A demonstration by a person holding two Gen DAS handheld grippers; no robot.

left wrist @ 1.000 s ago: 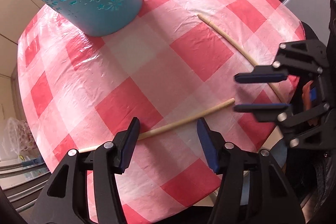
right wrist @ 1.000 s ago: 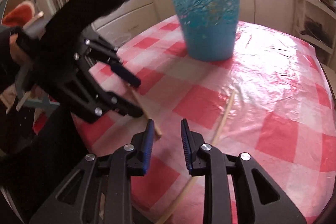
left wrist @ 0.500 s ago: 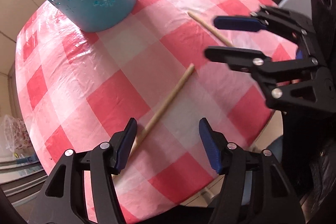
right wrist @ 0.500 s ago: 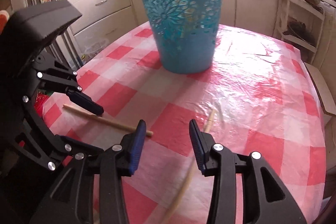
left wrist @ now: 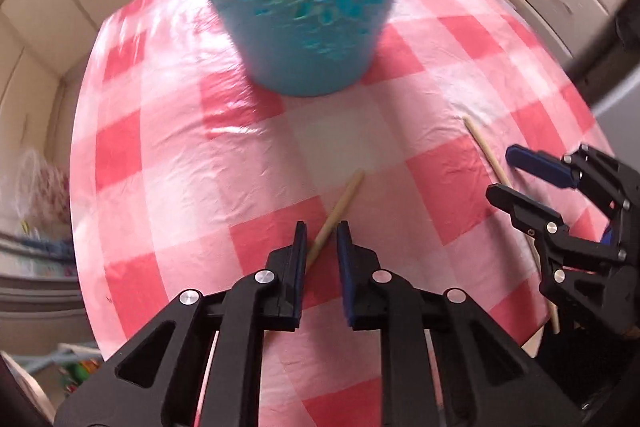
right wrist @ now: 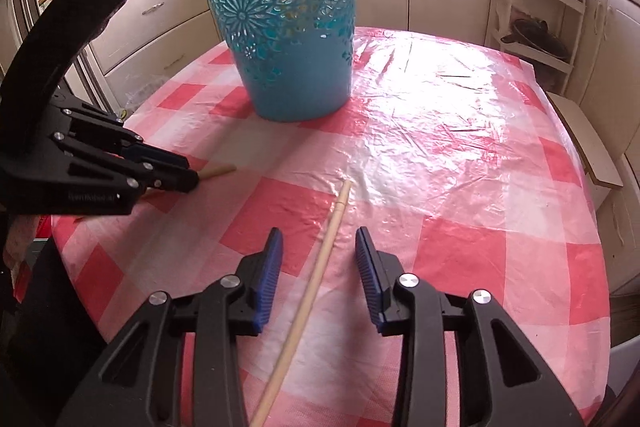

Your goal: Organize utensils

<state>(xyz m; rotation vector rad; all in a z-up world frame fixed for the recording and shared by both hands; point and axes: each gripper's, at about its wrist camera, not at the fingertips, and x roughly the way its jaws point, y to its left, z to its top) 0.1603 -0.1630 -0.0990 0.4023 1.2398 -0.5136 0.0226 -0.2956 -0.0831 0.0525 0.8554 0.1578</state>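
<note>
Setting: kitchen with cream cabinets; round counter [right wrist: 460, 131] under a glossy red-and-white checked plastic cloth.
Left claw [left wrist: 322, 239]: jaws just drawn nearly together, a thin pale wooden chopstick [left wrist: 340, 205] slanting up between the blue pads; contact looks likely, not certain.
Right claw [right wrist: 319, 247]: jaws part-open, just narrowing, straddling a second pale wooden chopstick [right wrist: 316, 275] lying on the cloth; pads clear of it on both sides.
Sticks: well apart, each pointing roughly toward the bin.
Container: tall turquoise plastic bin with cut-out flower pattern [right wrist: 286, 27], upright, beyond both claws.
Step in hand: probably picking up both chopsticks at once.
Next move: likely closing the right claw fully, lifting both sticks, carrying them over the bin's rim.
</note>
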